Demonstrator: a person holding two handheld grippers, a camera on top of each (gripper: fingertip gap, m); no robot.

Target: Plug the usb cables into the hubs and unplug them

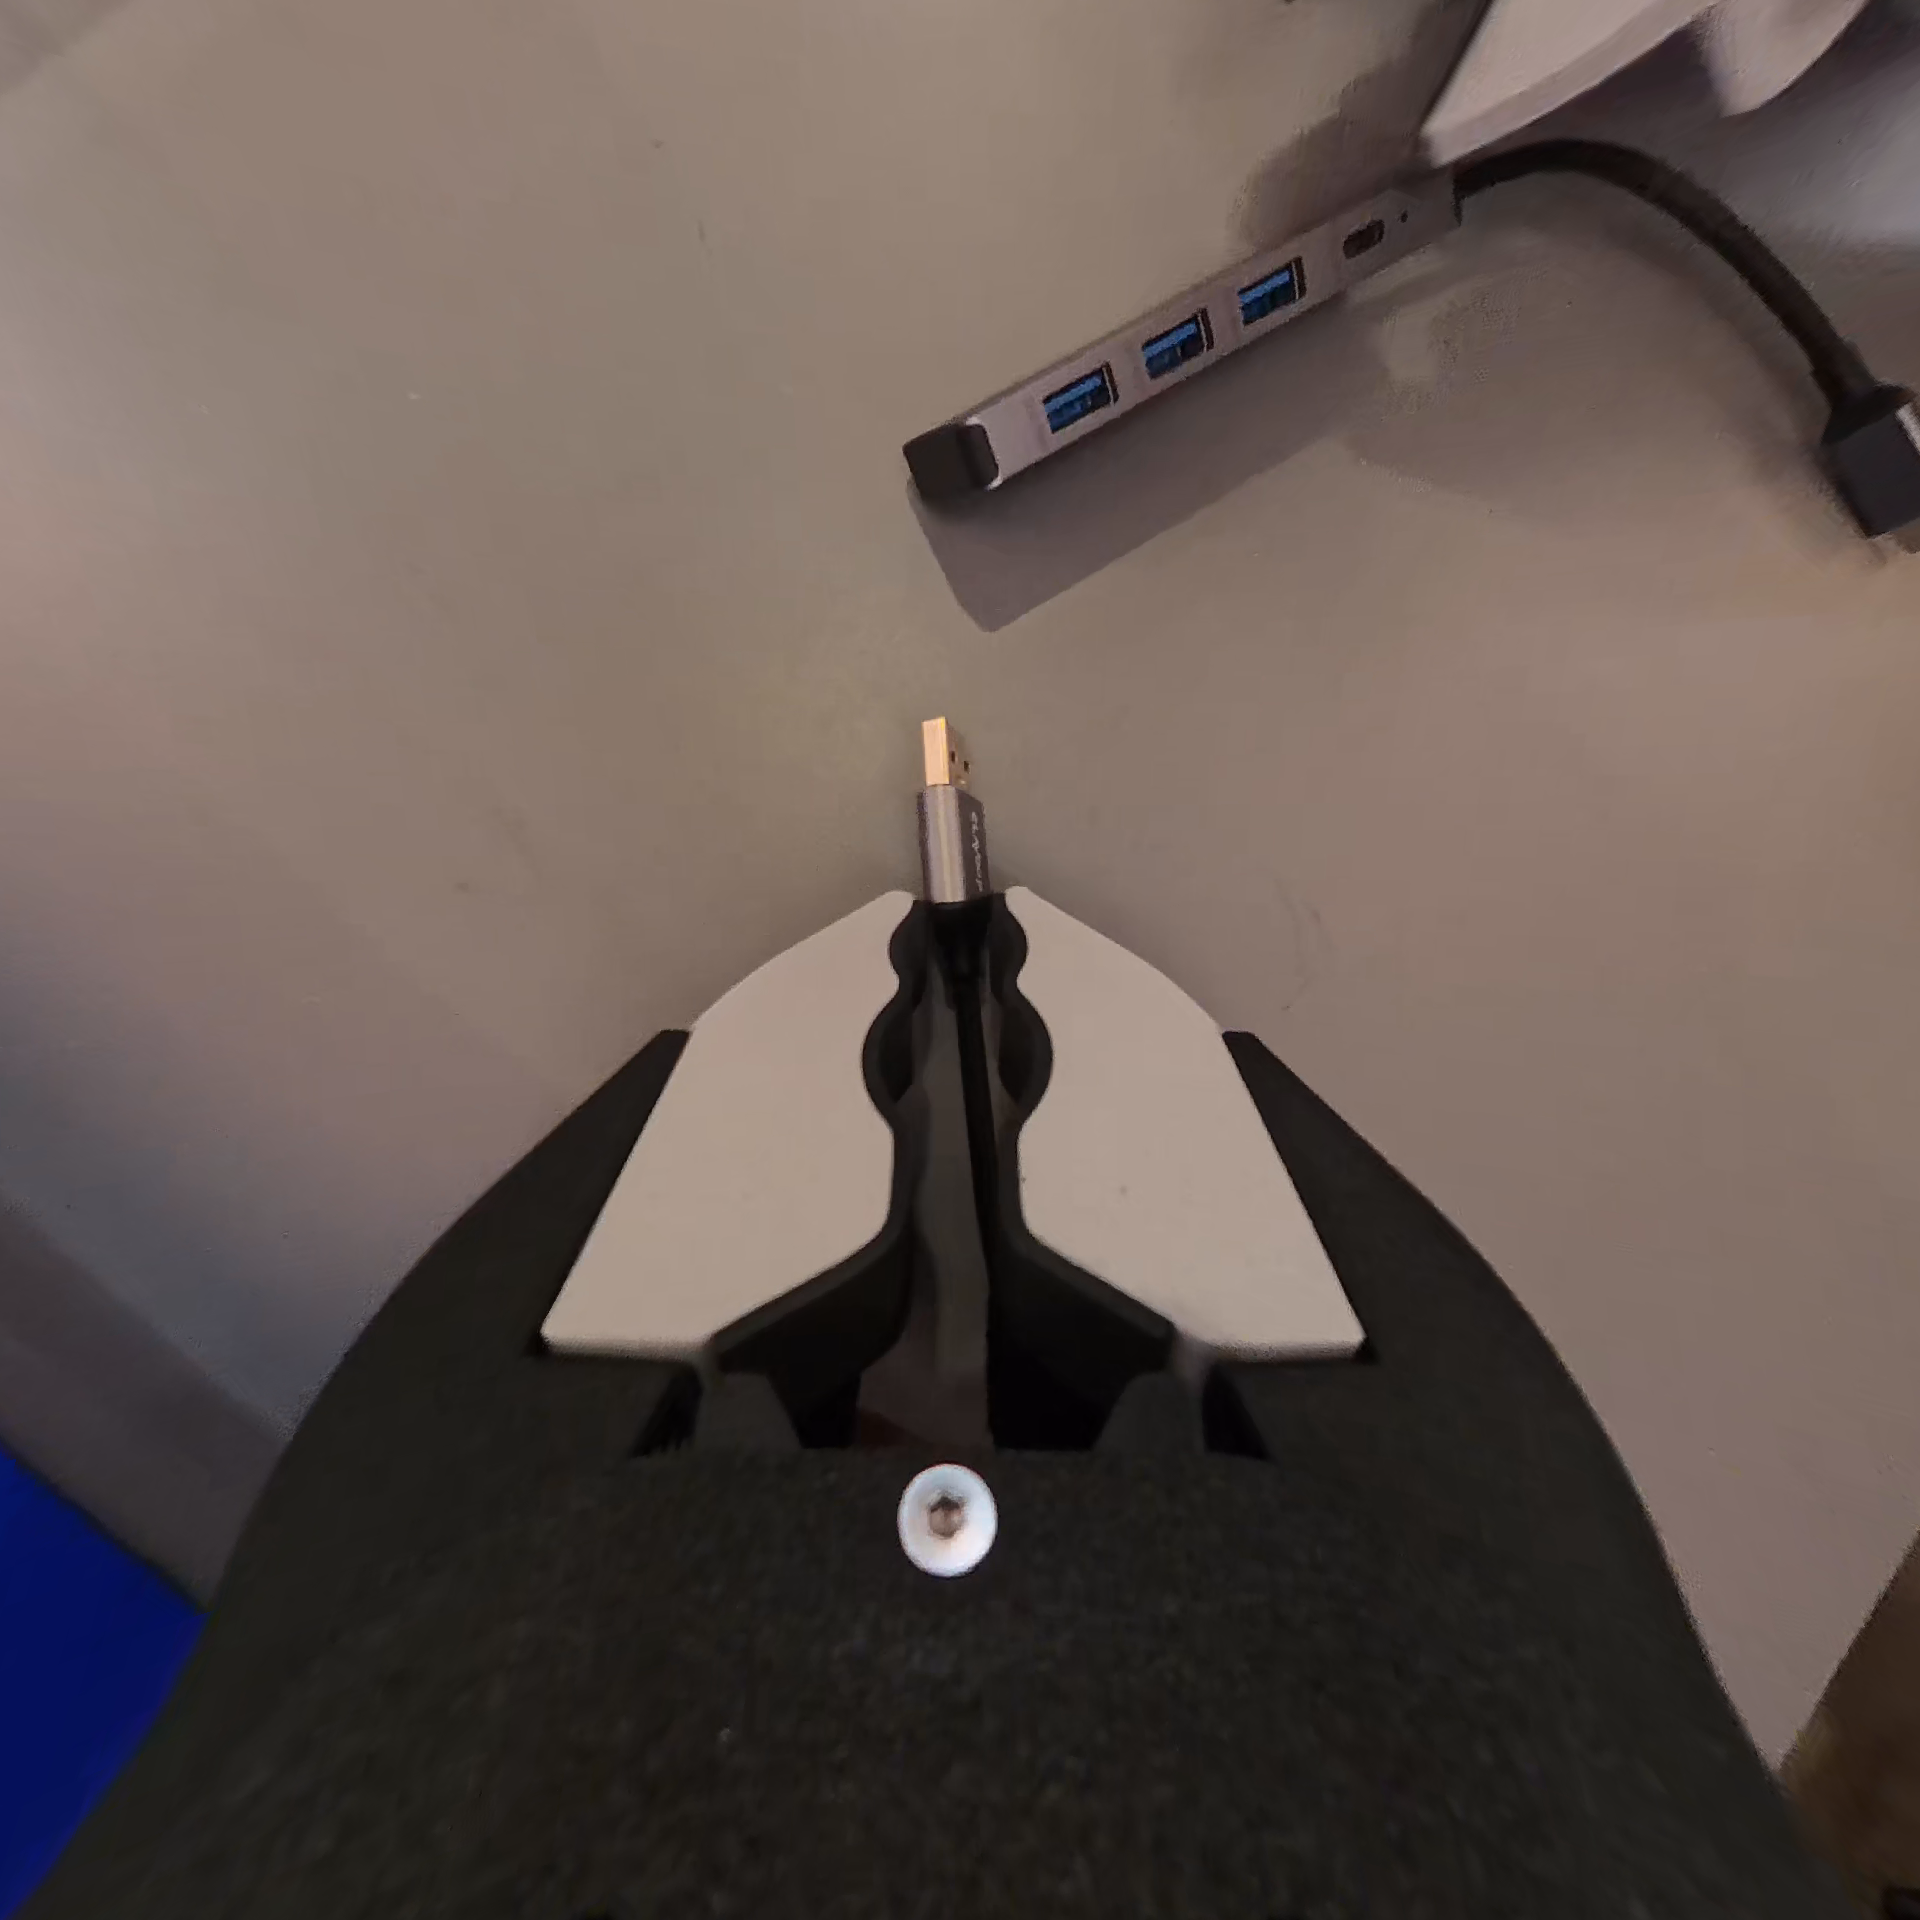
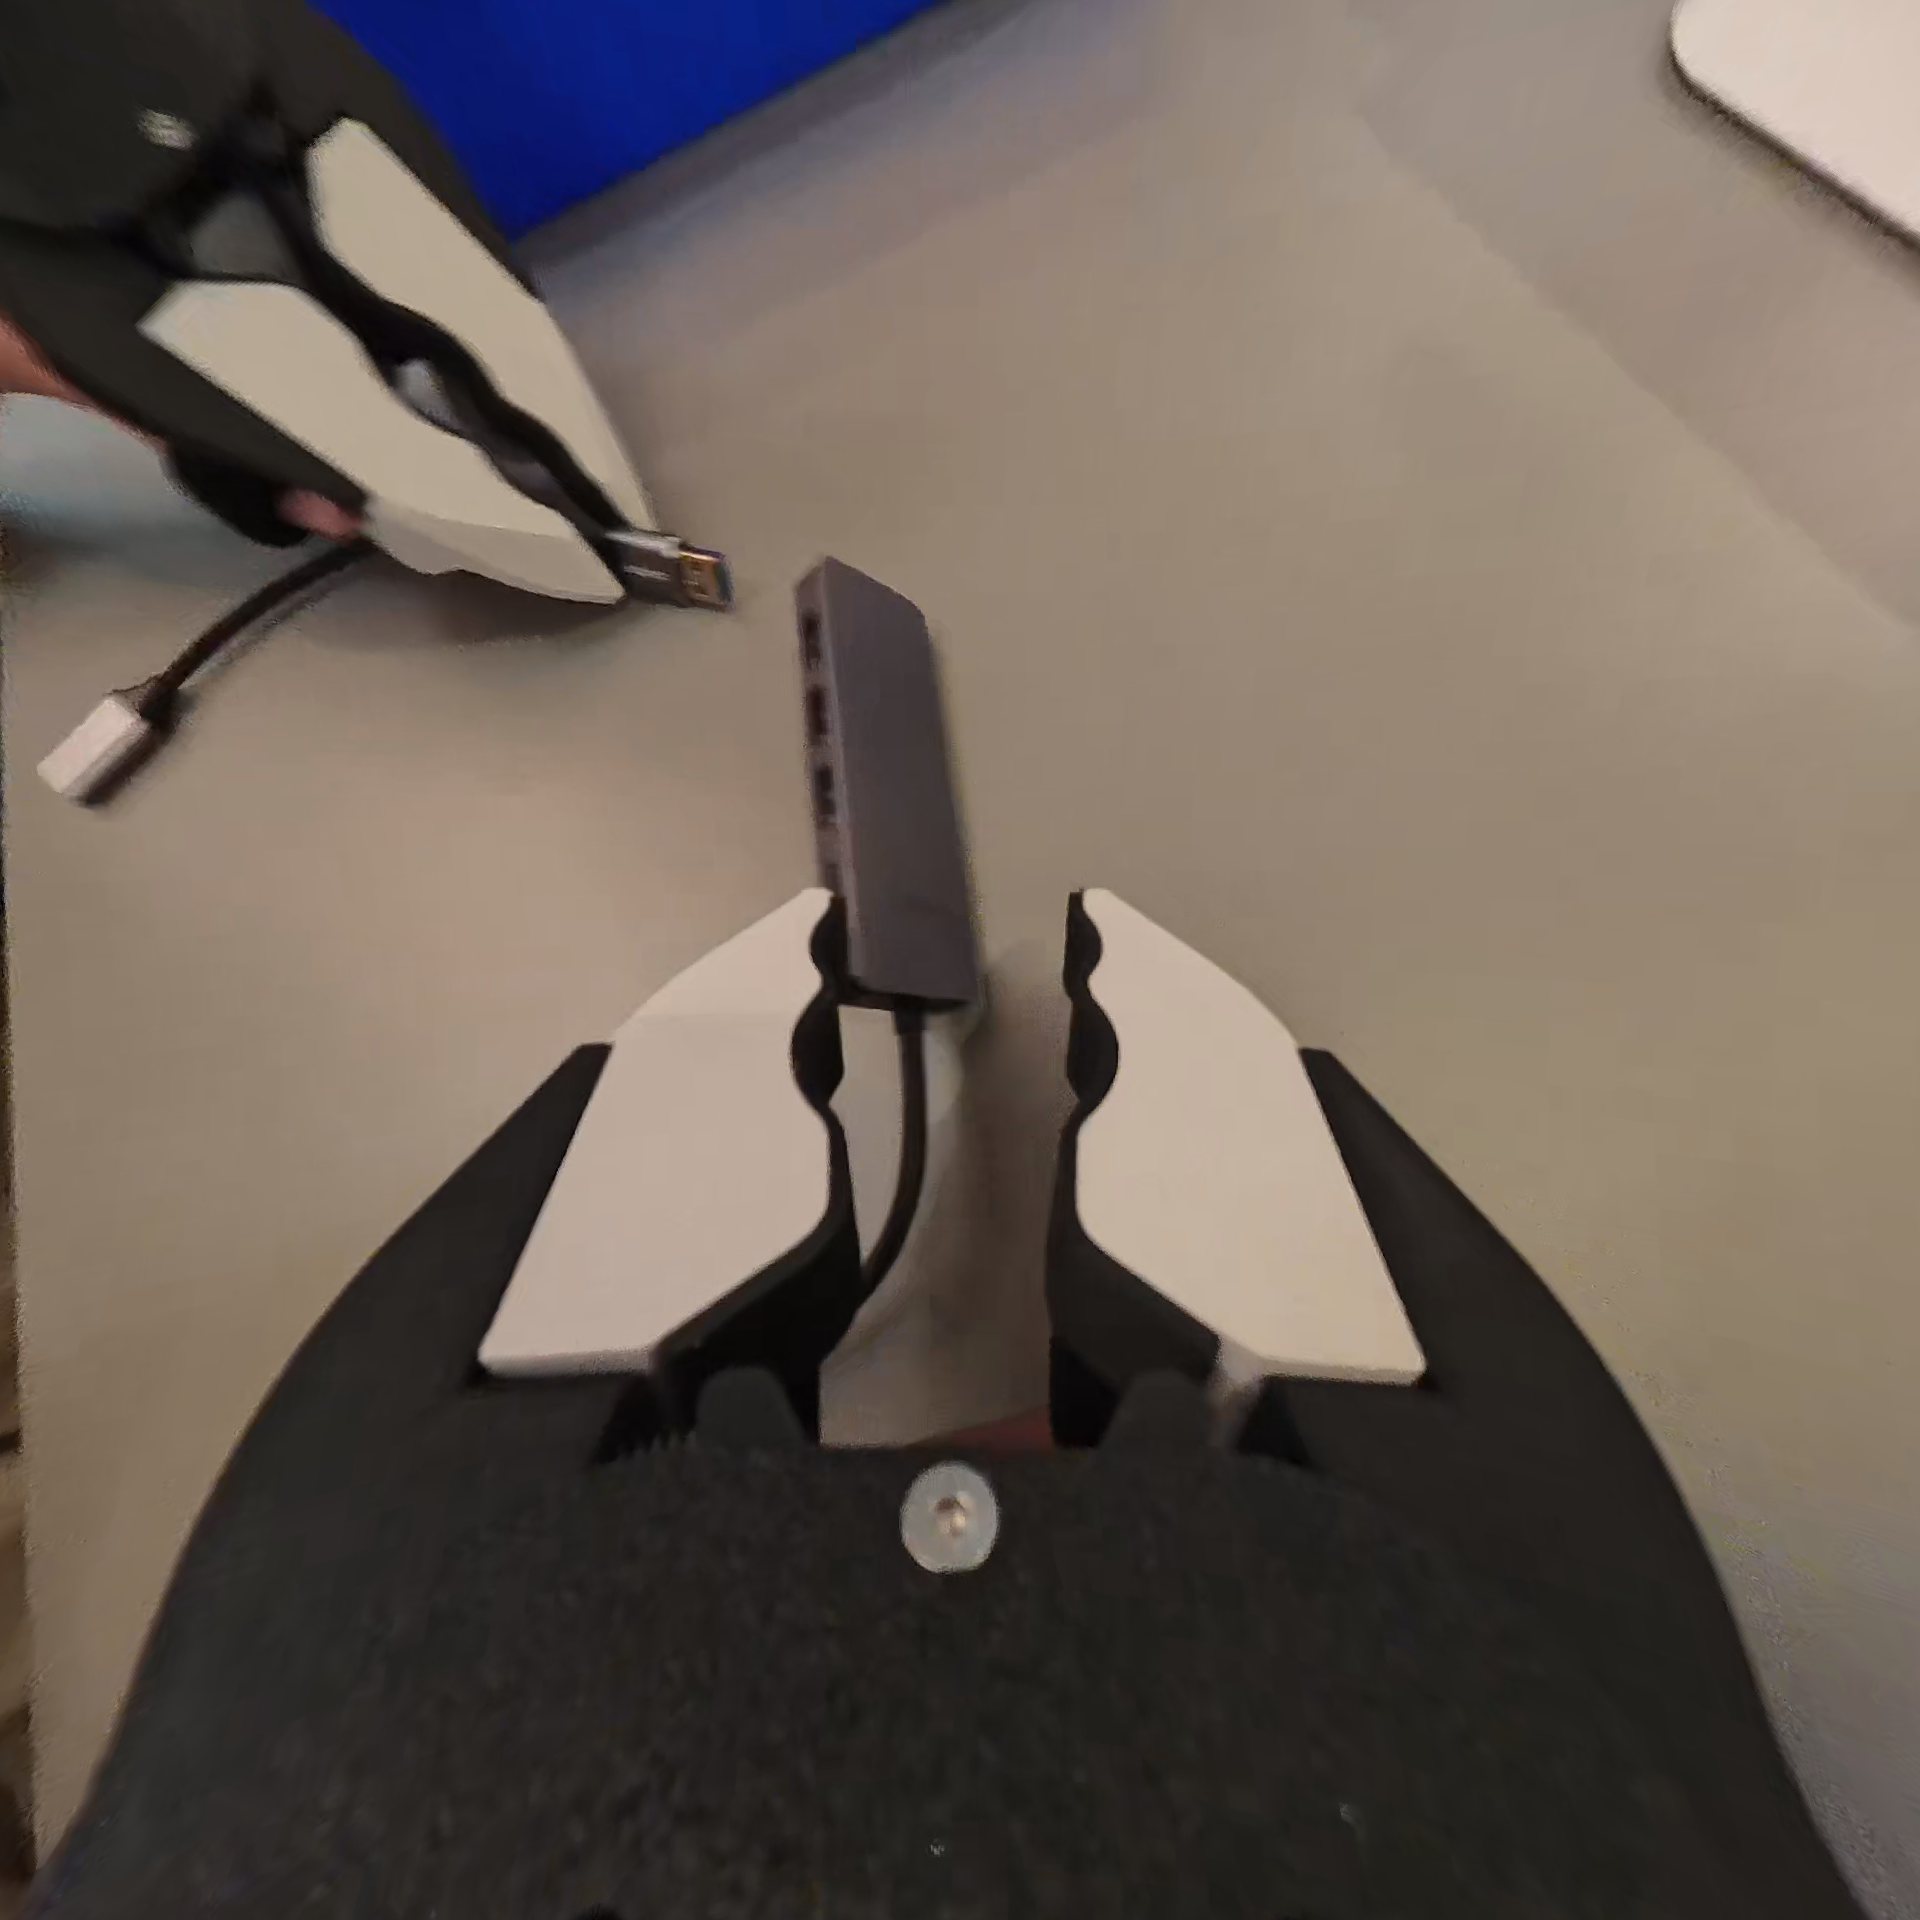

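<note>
Left wrist view: left claw [image 1: 954,904] clamped tight on a USB-A plug [image 1: 950,821], grey shell pinched at the fingertips, gold tongue sticking out forward over the grey bench [image 1: 416,520]. Ahead and to the right, clear of the plug, a slim grey USB hub [image 1: 1195,348] with three blue ports facing the camera, its braided black lead [image 1: 1704,260] curling off to a dark connector [image 1: 1875,468] by the frame's right side.

Right wrist view: right claw [image 2: 951,920] spread wide, holding nothing, fingers straddling the hub's [image 2: 883,779] cabled end; left finger close against the hub's side, contact unclear, right finger well apart. Hub lying flat on the bench, ports turned left. Left claw [image 2: 613,571] at upper left, plug [image 2: 670,575] tip near the hub's far end, not inserted. Loose cable with a silver connector [image 2: 94,753] near the bench's left edge. Blue surface [image 2: 623,94] beyond the far edge; white rounded object [image 2: 1808,114] at the far right corner.
</note>
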